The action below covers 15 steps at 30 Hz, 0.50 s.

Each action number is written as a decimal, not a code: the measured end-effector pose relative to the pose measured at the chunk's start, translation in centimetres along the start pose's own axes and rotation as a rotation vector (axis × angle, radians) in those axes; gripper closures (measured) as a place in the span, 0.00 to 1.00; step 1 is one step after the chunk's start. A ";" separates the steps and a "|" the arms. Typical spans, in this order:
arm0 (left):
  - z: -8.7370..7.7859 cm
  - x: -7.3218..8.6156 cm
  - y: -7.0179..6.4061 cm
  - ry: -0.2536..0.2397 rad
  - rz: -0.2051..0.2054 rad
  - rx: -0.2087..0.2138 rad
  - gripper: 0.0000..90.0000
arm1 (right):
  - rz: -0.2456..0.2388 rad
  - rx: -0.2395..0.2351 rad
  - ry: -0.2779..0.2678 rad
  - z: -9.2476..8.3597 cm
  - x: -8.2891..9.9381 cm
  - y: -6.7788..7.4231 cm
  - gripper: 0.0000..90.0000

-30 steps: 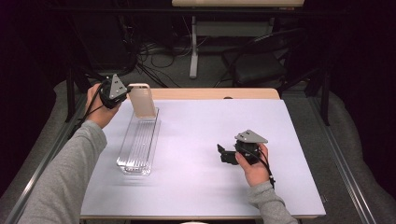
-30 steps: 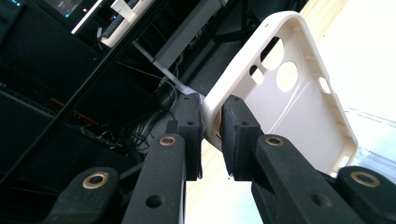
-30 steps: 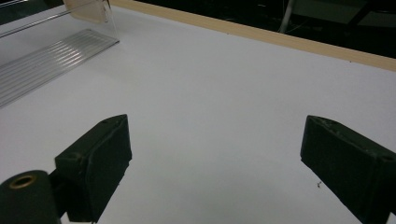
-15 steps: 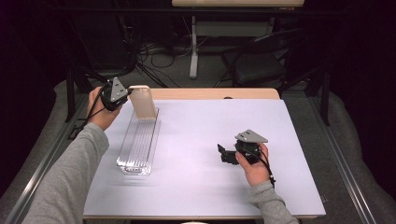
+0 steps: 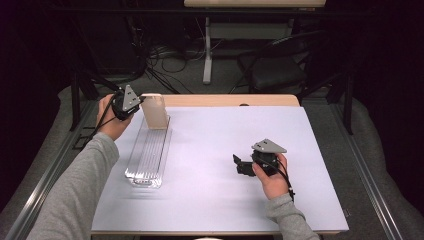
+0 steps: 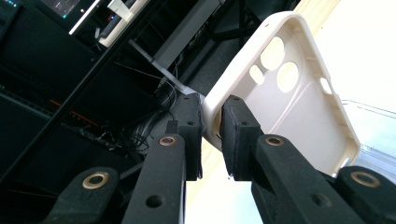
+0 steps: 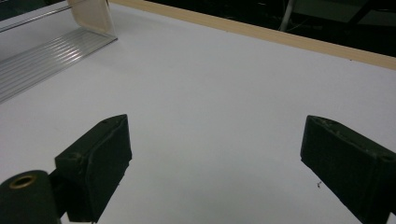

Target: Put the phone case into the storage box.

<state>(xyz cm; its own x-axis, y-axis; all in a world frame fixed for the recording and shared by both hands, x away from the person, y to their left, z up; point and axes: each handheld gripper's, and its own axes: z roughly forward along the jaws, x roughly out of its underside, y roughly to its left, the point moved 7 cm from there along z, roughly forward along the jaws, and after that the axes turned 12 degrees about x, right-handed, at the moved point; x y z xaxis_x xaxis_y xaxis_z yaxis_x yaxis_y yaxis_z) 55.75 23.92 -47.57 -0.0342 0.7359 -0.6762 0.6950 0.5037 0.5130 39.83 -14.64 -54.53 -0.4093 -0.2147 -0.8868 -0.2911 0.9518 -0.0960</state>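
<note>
My left gripper [image 5: 141,101] is shut on the rim of a cream phone case [image 5: 155,111] at the table's far left. It holds the case upright at the far end of a clear ridged tray [image 5: 147,157]. In the left gripper view the two pads [image 6: 236,130] pinch the case's edge [image 6: 289,107], its inner side and camera holes facing me. My right gripper [image 5: 239,165] rests on the white table surface [image 5: 225,135] right of centre, pointing left. Its jaws stand wide open [image 7: 215,154] with nothing between them.
The tray [image 7: 42,56] and the case [image 7: 91,14] lie far off at the upper left of the right gripper view. A wooden strip [image 5: 235,100] borders the table's far edge. Behind it stand a chair [image 5: 280,70] and loose cables [image 5: 165,60] on the floor.
The left gripper with the case has edged slightly to the right. The right hand has kept still.
</note>
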 end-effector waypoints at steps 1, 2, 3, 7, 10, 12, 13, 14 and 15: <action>0.0 0.0 0.0 0.000 0.000 -0.001 0.88 | -0.001 -0.001 0.003 0.0 0.0 0.0 0.09; 0.1 0.0 0.0 0.000 0.001 0.000 0.88 | -0.002 -0.002 0.003 0.0 0.0 0.1 0.09; 0.1 0.0 -0.1 0.001 0.004 -0.001 0.88 | -0.002 -0.002 0.003 0.0 0.0 0.1 0.09; 0.1 0.1 -0.1 0.001 0.004 -0.001 0.88 | 0.000 -0.002 0.003 0.0 0.0 0.0 0.09; 0.2 0.3 -0.2 -0.009 -0.006 -0.005 0.88 | 0.001 -0.002 0.004 0.0 0.0 0.0 0.09; 0.3 0.5 -0.3 -0.005 -0.005 -0.007 0.88 | 0.002 -0.004 0.007 0.0 0.1 0.1 0.09; 0.3 0.6 -0.3 -0.008 -0.005 -0.008 0.88 | -0.002 -0.004 0.007 0.0 0.1 0.1 0.09; 0.3 0.6 -0.3 -0.009 -0.007 -0.009 0.88 | -0.003 -0.005 0.008 0.0 0.1 0.1 0.09; 0.3 0.6 -0.3 -0.013 -0.007 -0.010 0.88 | -0.004 -0.005 0.008 0.0 0.1 0.1 0.09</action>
<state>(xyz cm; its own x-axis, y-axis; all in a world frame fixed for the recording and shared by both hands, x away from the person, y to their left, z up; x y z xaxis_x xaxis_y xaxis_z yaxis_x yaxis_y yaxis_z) 55.76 24.11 -48.32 -0.0303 0.7264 -0.6866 0.6876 0.5137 0.5132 39.79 -14.58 -54.64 -0.4152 -0.2207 -0.8826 -0.2977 0.9497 -0.0974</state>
